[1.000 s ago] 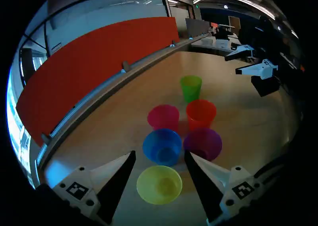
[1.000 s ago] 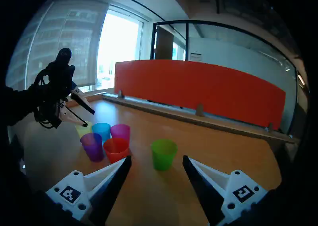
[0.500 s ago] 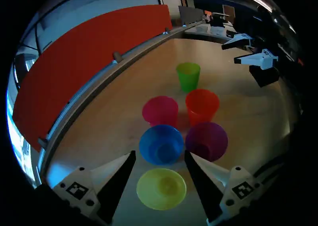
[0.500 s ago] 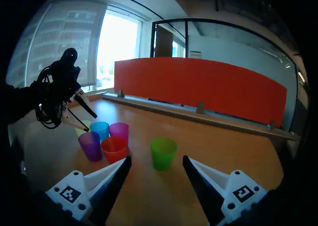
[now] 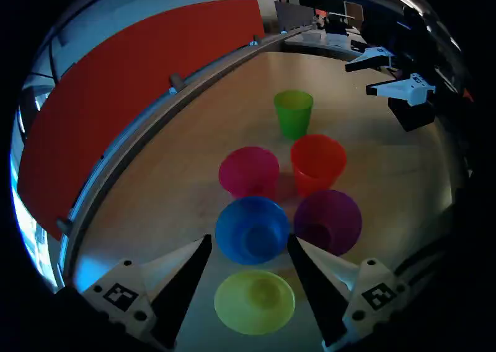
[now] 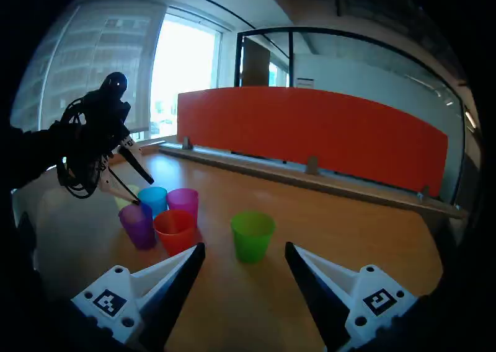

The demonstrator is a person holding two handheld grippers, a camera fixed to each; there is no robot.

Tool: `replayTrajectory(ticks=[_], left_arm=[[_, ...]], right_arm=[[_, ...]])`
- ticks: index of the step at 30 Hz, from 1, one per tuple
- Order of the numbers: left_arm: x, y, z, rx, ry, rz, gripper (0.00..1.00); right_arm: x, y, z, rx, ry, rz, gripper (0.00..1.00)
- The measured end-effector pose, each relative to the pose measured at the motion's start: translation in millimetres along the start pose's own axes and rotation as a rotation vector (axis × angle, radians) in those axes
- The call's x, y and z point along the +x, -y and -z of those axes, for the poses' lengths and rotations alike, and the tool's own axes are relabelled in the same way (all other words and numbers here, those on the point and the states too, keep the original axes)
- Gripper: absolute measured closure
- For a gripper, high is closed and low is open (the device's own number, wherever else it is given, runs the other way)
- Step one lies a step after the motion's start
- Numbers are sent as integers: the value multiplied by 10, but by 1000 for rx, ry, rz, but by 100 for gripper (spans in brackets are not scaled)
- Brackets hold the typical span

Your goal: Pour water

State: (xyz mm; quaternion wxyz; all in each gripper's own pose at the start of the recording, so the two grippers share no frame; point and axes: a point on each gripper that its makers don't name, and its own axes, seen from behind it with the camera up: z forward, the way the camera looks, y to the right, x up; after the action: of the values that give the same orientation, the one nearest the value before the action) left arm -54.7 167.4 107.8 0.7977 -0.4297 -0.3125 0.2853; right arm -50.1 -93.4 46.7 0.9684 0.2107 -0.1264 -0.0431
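Left tool (image 5: pixel 248 238) edged closer over the wooden table (image 5: pixel 173 166), both tools spread wide and empty, right tool (image 6: pixel 243 245) at bottom centre facing green cup (image 6: pixel 251 235), yellow cup (image 5: pixel 254 301) lower centre between left tool's fingers

Wooden table (image 5: pixel 384 166): green cup (image 5: pixel 293 113) apart; orange cup (image 5: pixel 318 163), pink cup (image 5: pixel 250 172), blue cup (image 5: pixel 252 229), purple cup (image 5: pixel 328 220), yellow cup (image 5: pixel 255 302) clustered.
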Motion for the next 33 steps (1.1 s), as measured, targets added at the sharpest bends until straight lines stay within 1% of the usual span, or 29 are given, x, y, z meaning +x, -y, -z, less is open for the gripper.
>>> replayTrajectory(ticks=[8,15,27,33], left_arm=[[-1,-12,-44,-24,34,2,10],[6,-12,-91,-37,74,-27,10],[13,-6,-157,-55,123,-42,10],[19,19,-161,-63,143,-55,10]], right_arm=[[-7,-11,-27,3,8,8,0],[-3,-1,-48,7,7,17,0],[-54,-15,-67,16,10,13,0],[-88,-22,-80,18,13,11,0]])
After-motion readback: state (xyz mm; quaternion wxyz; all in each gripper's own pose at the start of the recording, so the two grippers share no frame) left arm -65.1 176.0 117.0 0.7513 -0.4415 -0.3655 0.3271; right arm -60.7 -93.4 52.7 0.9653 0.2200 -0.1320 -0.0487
